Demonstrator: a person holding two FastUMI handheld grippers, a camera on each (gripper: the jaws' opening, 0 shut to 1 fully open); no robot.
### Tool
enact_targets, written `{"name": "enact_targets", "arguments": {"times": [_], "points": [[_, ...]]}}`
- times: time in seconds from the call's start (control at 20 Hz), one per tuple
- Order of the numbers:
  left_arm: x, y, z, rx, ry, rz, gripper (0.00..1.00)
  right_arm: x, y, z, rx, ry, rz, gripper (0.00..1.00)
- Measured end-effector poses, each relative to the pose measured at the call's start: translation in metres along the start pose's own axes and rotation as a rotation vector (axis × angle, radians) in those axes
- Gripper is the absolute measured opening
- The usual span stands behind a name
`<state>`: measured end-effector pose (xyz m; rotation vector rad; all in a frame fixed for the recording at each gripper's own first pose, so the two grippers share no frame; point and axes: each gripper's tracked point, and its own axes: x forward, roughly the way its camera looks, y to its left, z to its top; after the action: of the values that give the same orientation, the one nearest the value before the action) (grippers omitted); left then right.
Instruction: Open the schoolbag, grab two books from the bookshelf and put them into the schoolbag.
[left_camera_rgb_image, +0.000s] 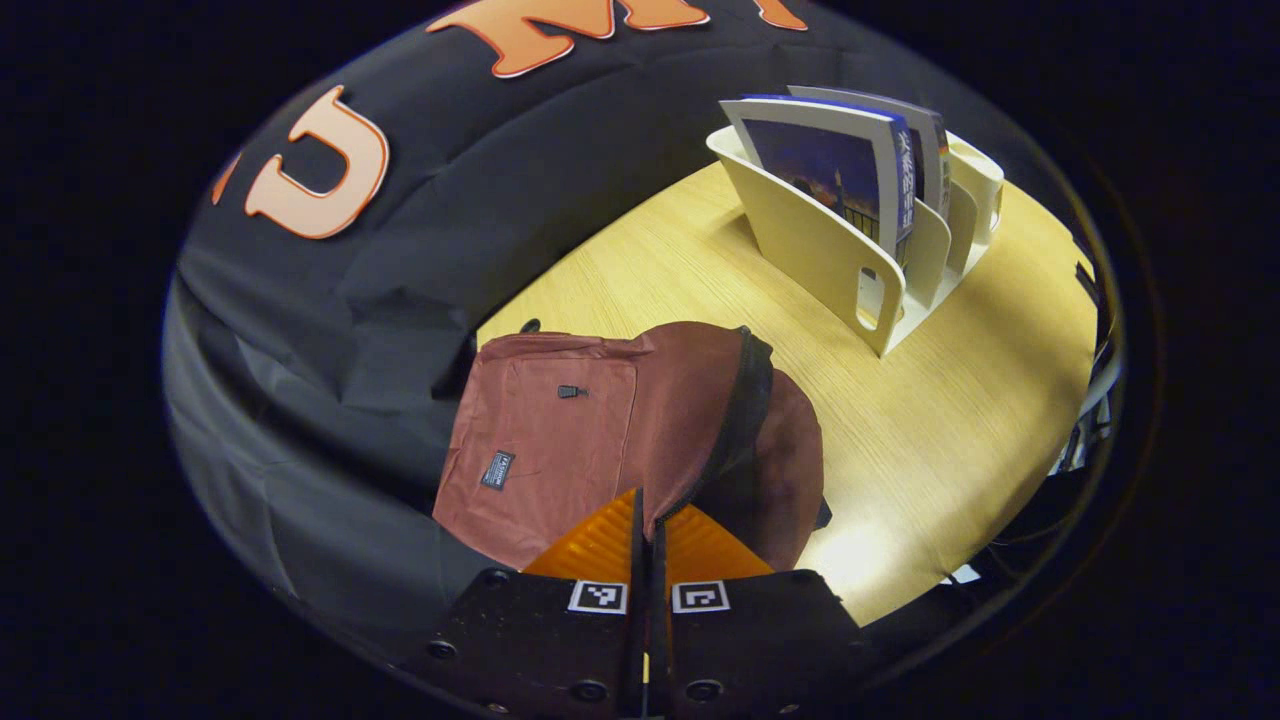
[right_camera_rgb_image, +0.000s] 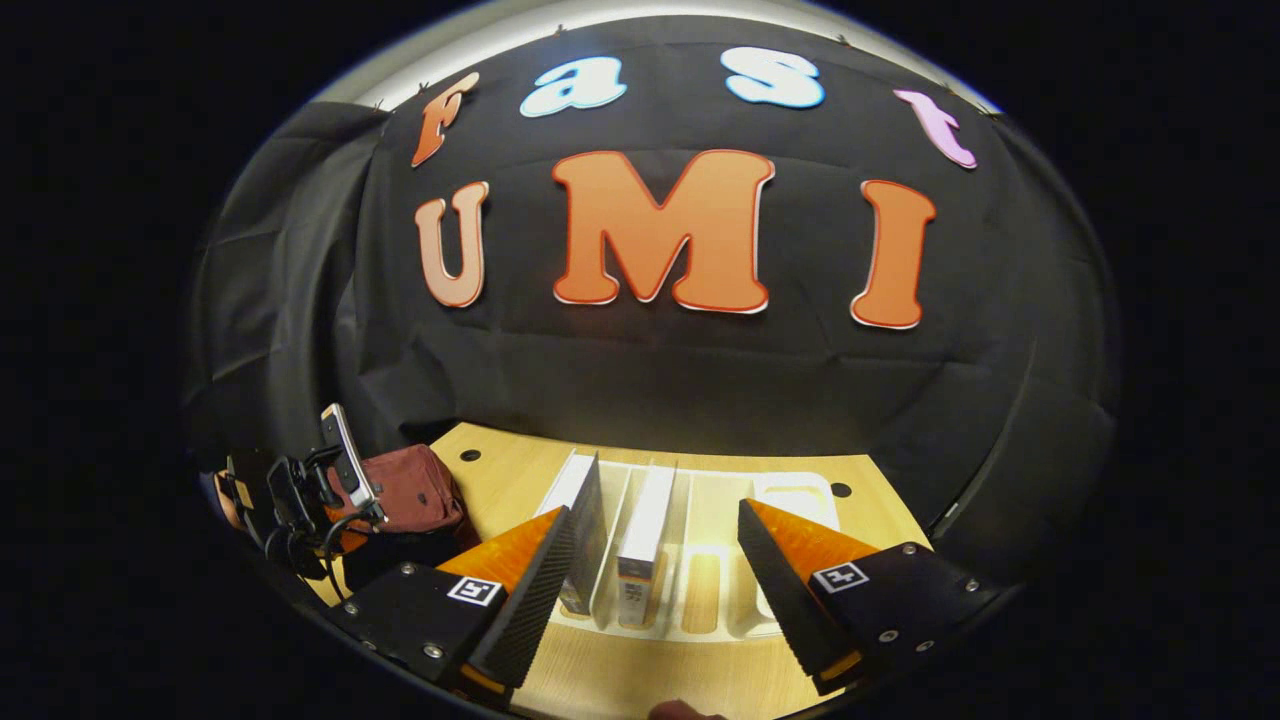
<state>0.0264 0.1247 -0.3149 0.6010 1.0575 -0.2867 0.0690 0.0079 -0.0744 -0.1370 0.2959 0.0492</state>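
In the left gripper view, the left claw (left_camera_rgb_image: 648, 520) sits low in the near foreground with its orange fingers (left_camera_rgb_image: 600, 545) pressed together, nothing between them. Their tips lie just over the near edge of the maroon schoolbag (left_camera_rgb_image: 600, 430), which lies flat on the wooden counter (left_camera_rgb_image: 950, 430) beside the black cloth wall (left_camera_rgb_image: 330, 320), its dark zipper band curving along the right side. Farther right stands the cream bookshelf (left_camera_rgb_image: 830, 250), with two books (left_camera_rgb_image: 850, 165) upright in its slots.

In the right gripper view, the right claw (right_camera_rgb_image: 655, 560) hangs with its fingers wide apart, just before the bookshelf (right_camera_rgb_image: 700, 590). The books (right_camera_rgb_image: 640, 530) stand between dividers at the left. Far left, the schoolbag (right_camera_rgb_image: 405, 490) lies beside the left claw's black rig (right_camera_rgb_image: 310, 490).
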Motion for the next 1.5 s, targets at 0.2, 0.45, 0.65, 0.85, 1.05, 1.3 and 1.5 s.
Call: {"name": "enact_targets", "arguments": {"times": [0.2, 0.45, 0.65, 0.85, 1.05, 1.3, 1.5], "points": [[-0.002, 0.021, 0.006, -0.043, 0.024, -0.084, 0.01, 0.021, 0.026, 0.009, -0.048, 0.081, -0.013, 0.97], [-0.009, 0.044, 0.012, -0.017, 0.058, -0.170, 0.01, 0.032, 0.038, 0.012, -0.038, 0.180, -0.015, 0.97], [-0.011, 0.061, 0.020, -0.025, 0.077, -0.232, 0.01, 0.044, 0.047, 0.009, -0.025, 0.286, 0.020, 0.97], [-0.015, 0.077, 0.028, -0.039, 0.089, -0.279, 0.01, 0.055, 0.065, -0.011, 0.045, 0.490, 0.055, 0.97], [-0.022, 0.092, 0.031, -0.017, 0.091, -0.296, 0.01, 0.068, 0.072, -0.027, 0.035, 0.625, 0.032, 0.97], [-0.033, 0.114, 0.044, 0.042, 0.087, -0.322, 0.01, 0.095, 0.088, -0.034, 0.058, 0.729, 0.056, 0.98], [-0.038, 0.129, 0.053, 0.069, 0.079, -0.338, 0.01, 0.117, 0.088, -0.047, 0.016, 0.821, 0.020, 0.98]]}}
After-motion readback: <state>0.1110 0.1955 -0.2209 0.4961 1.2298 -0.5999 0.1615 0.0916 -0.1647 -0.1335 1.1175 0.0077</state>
